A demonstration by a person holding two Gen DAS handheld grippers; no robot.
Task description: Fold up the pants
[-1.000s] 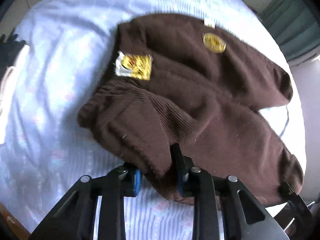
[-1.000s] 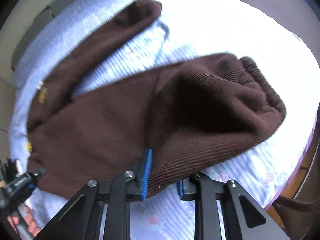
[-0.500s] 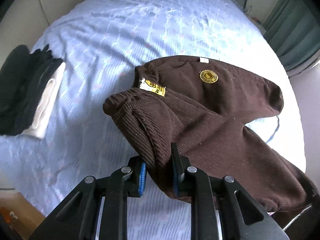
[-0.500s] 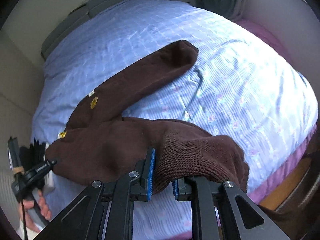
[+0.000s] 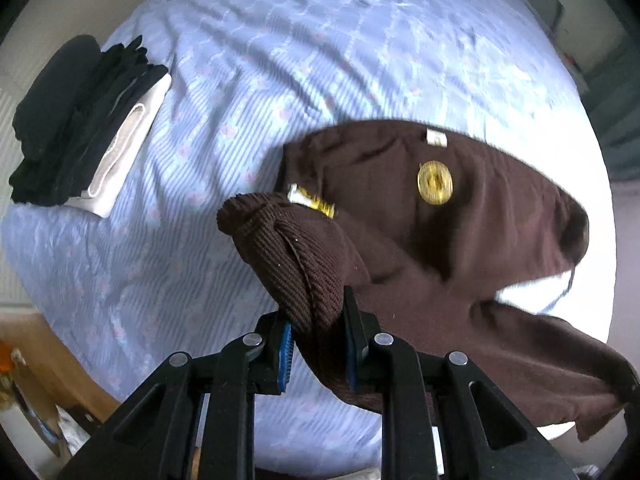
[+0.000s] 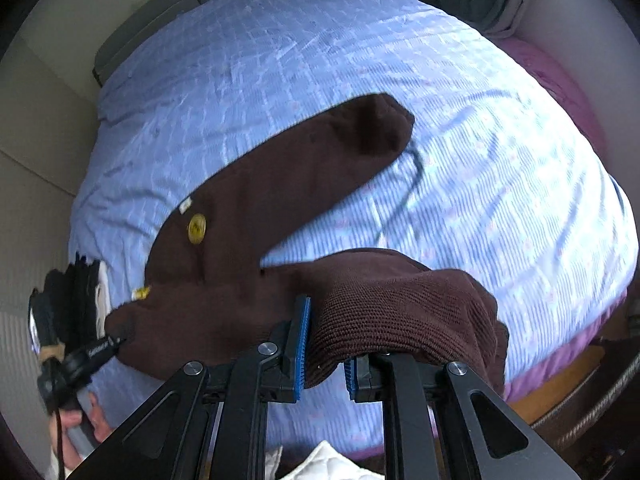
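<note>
Brown knit pants (image 5: 460, 248) with yellow patches hang partly lifted over a pale blue bed (image 5: 280, 60). My left gripper (image 5: 318, 340) is shut on the ribbed waistband, which bunches between its blue pads. My right gripper (image 6: 324, 350) is shut on the ribbed cuff of the near leg of the pants (image 6: 256, 208). The far leg still lies on the sheet, stretching away up and right. In the right wrist view the left gripper (image 6: 86, 356) shows at the left edge, held by a hand (image 6: 82, 428).
A stack of folded dark and white clothes (image 5: 80, 128) sits at the bed's left side. A dark cord (image 6: 404, 192) lies on the sheet beside the far leg. Purple bedding (image 6: 560, 76) and wooden bed frame (image 6: 560, 384) edge the right side.
Both grippers have risen with the pants, and the bed looks farther below. The near leg and waistband have come off the sheet. The jaws stay shut on the fabric.
</note>
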